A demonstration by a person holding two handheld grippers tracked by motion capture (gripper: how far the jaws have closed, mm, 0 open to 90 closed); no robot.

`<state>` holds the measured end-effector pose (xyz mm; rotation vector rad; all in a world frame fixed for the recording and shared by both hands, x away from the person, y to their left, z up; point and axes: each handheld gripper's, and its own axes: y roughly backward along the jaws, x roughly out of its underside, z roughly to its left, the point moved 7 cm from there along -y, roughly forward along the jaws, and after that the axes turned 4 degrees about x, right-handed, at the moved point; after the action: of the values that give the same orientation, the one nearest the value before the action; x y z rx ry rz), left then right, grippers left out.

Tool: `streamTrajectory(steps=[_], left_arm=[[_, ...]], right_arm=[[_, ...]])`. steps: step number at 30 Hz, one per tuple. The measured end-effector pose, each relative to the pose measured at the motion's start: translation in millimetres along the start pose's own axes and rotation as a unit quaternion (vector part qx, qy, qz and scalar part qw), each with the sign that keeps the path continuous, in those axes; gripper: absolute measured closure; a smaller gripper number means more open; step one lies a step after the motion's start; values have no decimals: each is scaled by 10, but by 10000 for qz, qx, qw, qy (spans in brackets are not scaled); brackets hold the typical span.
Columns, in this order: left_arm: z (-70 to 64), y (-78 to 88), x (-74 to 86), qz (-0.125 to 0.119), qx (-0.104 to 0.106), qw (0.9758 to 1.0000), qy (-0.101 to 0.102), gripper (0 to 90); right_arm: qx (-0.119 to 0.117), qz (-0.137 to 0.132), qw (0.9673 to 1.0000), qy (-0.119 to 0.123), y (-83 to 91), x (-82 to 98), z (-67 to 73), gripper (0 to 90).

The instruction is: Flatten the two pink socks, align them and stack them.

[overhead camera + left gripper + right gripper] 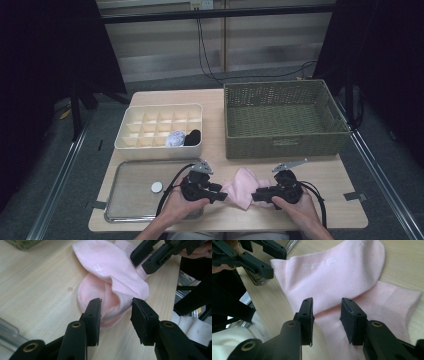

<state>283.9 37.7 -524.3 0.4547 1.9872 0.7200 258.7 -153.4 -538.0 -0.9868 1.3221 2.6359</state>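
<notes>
Two pink socks (pixel 242 192) lie overlapped on the table (pixel 345 177) at its near edge, between the person's two hands; in the right gripper view one sock (pixel 337 272) lies across the other (pixel 394 305), and small white lettering shows on the upper one. Left hand-held gripper (pixel 223 192) sits at the socks' left edge, its jaws apart with a folded bulge of pink fabric between them, the pads not pressing on it in the left gripper view. Right hand-held gripper (pixel 253 196) meets the socks from the other side, jaws likewise apart and standing over the fabric where the two socks cross, no grip visible. Just left of the left hand lies a metal tray (pixel 131 172) bearing a small white round disc (pixel 157 187). Beyond the tray stands a cream divided organiser box (pixel 159 109), with a pale rolled bundle (pixel 175 138) and a black one (pixel 192 137) in neighbouring compartments of its near row. Right of that stands an olive woven basket (pixel 282 145).
</notes>
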Motion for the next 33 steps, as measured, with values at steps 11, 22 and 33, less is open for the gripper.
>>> streamTrajectory(steps=[11,22,33], left_arm=[[-91,-80,-11,149,248,9990,-338,863],[-80,48,-262,-438,516,9977,65,890],[-55,77,-408,-729,462,9960,219,889]], right_arm=[[14,113,9999,29,-77,-4,-6,627],[-34,-321,9995,40,129,-89,16,606],[-140,-572,9982,106,363,60,151,596]])
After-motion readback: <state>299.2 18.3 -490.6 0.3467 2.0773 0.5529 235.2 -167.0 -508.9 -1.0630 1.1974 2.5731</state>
